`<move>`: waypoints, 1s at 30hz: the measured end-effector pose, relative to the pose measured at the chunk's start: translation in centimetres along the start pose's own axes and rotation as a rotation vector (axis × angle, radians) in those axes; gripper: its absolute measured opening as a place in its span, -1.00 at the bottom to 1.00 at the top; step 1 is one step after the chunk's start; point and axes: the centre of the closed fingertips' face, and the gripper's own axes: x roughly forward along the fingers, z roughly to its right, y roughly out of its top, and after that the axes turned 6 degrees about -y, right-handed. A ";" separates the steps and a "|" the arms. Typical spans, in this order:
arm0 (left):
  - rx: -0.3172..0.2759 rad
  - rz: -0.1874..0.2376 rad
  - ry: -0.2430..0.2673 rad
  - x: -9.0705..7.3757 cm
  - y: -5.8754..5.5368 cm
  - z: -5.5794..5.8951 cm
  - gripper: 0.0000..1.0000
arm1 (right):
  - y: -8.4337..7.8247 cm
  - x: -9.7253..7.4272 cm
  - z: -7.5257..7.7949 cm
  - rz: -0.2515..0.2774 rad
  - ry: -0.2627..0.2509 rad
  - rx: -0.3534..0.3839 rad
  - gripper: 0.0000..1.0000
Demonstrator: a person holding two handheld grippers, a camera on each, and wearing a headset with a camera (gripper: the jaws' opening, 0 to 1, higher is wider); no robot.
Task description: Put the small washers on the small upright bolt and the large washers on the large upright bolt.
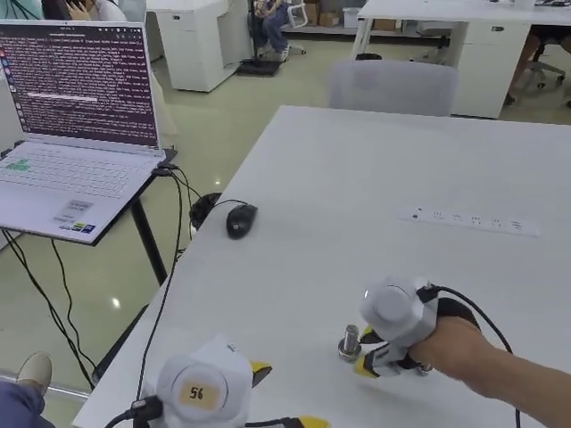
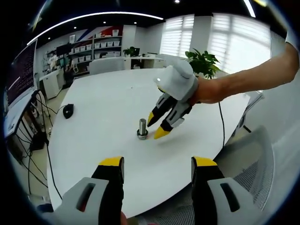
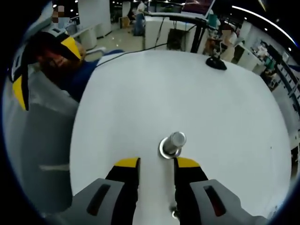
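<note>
Steel bolt (image 3: 172,144) upright on white table (image 3: 197,89), just beyond tips of right gripper (image 3: 157,164), jaws slightly apart, left gripper (image 2: 158,163) well back, jaws wide apart.

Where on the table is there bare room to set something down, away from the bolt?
Widest bare patch of table: between the mouse and the power strip, back to the far edge. Also bare between the mouse and the left gripper. Crowded at the bolt, with the right gripper beside it.
</note>
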 end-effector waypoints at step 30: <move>0.030 -0.036 -0.039 0.6 -0.6 -0.4 0.14 | -12.4 -10.4 -5.3 0.232 -0.251 0.552 0.09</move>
